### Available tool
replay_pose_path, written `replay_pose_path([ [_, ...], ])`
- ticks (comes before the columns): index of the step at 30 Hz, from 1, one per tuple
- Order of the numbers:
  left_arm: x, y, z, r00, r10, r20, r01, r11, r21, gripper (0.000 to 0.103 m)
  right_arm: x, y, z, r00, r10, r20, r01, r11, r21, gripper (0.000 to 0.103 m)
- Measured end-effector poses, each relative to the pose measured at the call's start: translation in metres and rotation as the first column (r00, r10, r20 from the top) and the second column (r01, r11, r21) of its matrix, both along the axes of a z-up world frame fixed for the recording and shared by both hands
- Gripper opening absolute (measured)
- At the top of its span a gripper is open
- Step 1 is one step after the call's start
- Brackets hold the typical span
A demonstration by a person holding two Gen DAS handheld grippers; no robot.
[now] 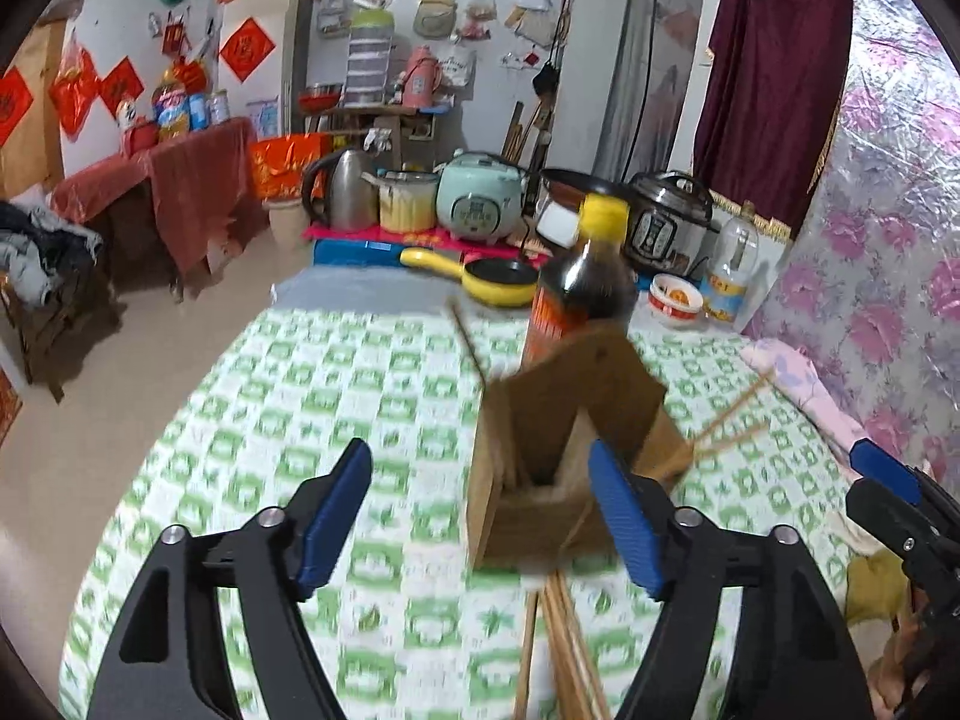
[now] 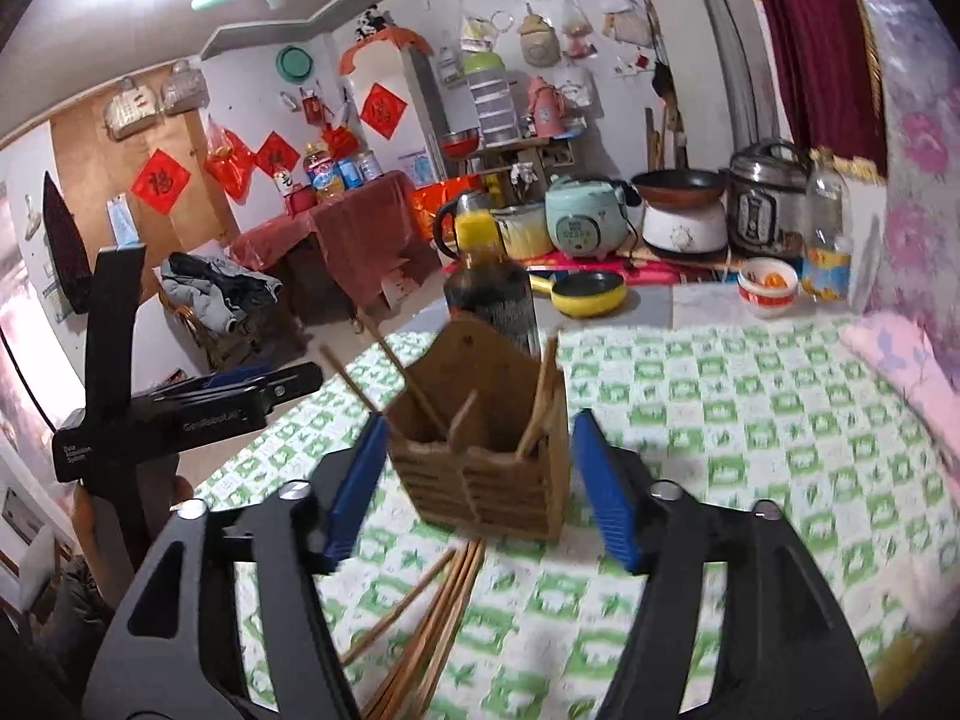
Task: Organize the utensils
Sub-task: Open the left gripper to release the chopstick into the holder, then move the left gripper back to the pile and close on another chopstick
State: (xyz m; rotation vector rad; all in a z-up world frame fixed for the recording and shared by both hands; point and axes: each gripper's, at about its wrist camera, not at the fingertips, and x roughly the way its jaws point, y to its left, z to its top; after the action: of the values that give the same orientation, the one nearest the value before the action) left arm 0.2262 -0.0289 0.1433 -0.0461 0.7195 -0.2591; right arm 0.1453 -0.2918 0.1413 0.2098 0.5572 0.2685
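On the table under a green-and-white checked cloth [image 1: 360, 384], the brown wooden slatted chopstick holder [image 2: 480, 456] stands upright at 12 o'clock from the right gripper [image 2: 474, 486], whose blue-padded jaws are spread wide and hold nothing, with a loose bundle of wooden chopsticks [image 2: 432, 630] lying flat on the cloth at 6 o'clock from the holder. The left gripper [image 1: 480, 516] is likewise wide open and empty, the holder just past its right pad at 1 o'clock. A dark sauce bottle with a yellow cap [image 1: 591, 276] stands right behind the holder, while the cloth is open toward 9 o'clock up to the table's left edge.
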Motion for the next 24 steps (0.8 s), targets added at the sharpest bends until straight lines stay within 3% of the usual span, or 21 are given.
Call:
replay_pose_path([
  [4, -0.028, 0.01, -0.04, 0.997, 0.007, -0.072, -0.005, 1.0, 0.03, 0.082, -0.019, 0.004, -0.031, 0.999, 0.002, -0.052, -0.002, 1.0, 0.006, 0.078],
  [11, -0.073, 0.024, -0.104, 0.975, 0.011, -0.221, 0.009, 0.996, 0.088, 0.082, -0.049, 0.005, -0.087, 0.986, 0.016, -0.168, -0.012, 1.0, 0.024, 0.079],
  [24, -0.124, 0.012, -0.142, 0.951, -0.057, -0.304, 0.099, 0.987, 0.126, 0.082, -0.087, 0.006, -0.127, 0.971, -0.004, -0.24, 0.0, 1.0, -0.013, 0.083],
])
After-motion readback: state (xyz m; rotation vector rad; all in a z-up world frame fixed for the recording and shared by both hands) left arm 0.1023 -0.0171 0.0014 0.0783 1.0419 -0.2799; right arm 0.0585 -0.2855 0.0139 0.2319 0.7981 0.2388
